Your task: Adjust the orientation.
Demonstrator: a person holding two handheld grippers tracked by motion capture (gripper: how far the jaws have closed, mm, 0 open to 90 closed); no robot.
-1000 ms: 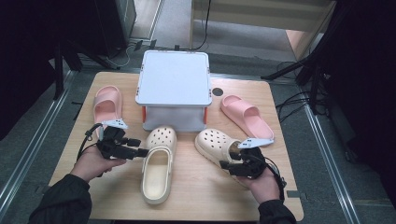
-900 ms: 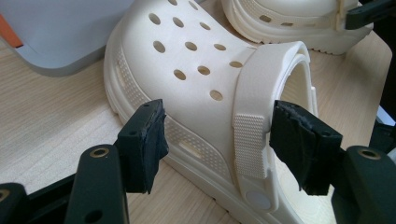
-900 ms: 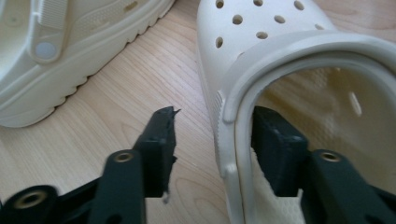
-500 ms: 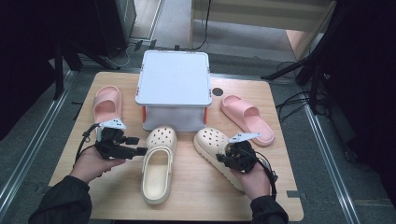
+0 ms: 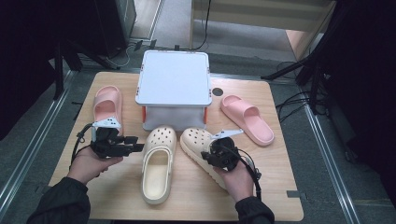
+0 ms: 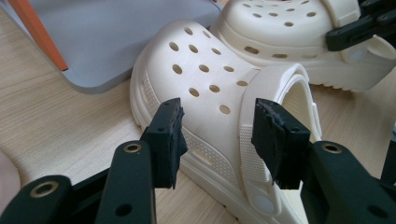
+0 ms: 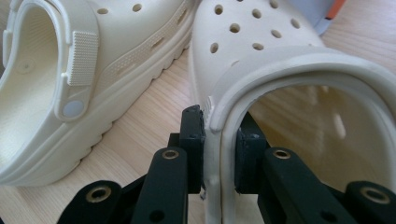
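Two cream clogs lie side by side on the wooden table (image 5: 280,186). My right gripper (image 5: 208,156) (image 7: 219,156) is shut on the heel-side rim of the right cream clog (image 5: 196,140) (image 7: 261,46); its jaws have just closed there, one pad outside the rim and one inside. My left gripper (image 5: 134,143) (image 6: 219,140) points at the outer side of the left cream clog (image 5: 159,163) (image 6: 205,79). Its jaws have just been closing. They stand apart in front of the clog's wall and strap, and the pads (image 6: 170,135) press on nothing.
A grey box with a white lid (image 5: 173,79) and orange latches stands just behind the clogs. One pink slide (image 5: 106,105) lies at the left, another pink slide (image 5: 247,119) at the right. A small black disc (image 5: 218,92) sits beside the box.
My right gripper has closed on the right clog's rim and moved left, bringing that clog up against the left one. The left gripper's jaws have narrowed; its hand stayed put.
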